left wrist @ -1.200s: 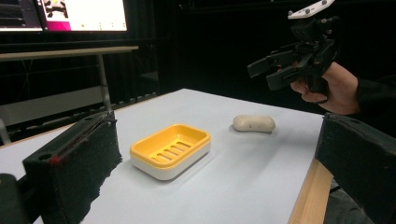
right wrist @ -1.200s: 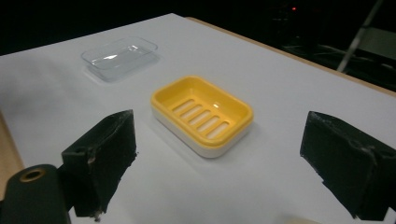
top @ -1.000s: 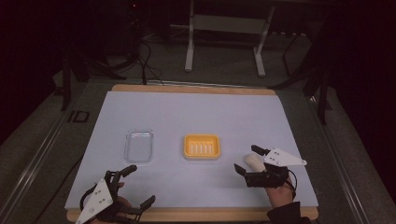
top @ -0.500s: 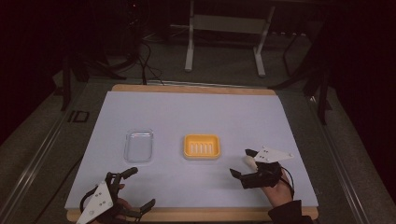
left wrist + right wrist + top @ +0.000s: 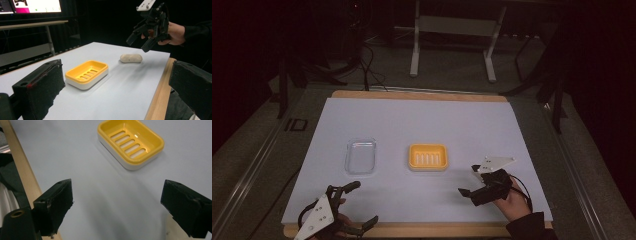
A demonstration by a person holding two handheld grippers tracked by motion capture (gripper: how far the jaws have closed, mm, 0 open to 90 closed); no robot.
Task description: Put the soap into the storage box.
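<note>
Two tools: you hold one in each hand at the near edge of the counter point(image 5: 422, 120), both with jaws spread apart and gripping nothing.
Left tool point(image 5: 354, 205): it sits at the near left corner, partly over the wooden edge; compared with a second ago it has barely moved.
Right tool point(image 5: 472, 181): it hovers near the right side; over the last second your hand has drawn it back toward you and slightly lower in the high view.
Right tool seen from the left gripper view point(image 5: 141, 41): it is raised above the counter, jaws pointing down and open.
Soap bar point(image 5: 131, 58): a pale oval piece lies on the counter below and just left of your right tool, apart from its jaws; a second ago a pale thing showed at that tool's jaws in the high view, and now the bar rests free.
Yellow soap dish point(image 5: 427, 157): slotted, empty, at mid counter, unchanged in place; the soap bar lies to its right, well apart from it.
Clear tray point(image 5: 360, 156): it lies left of the yellow dish, unchanged in place.
Your right hand point(image 5: 514, 200): it grips the tool from the near side.
</note>
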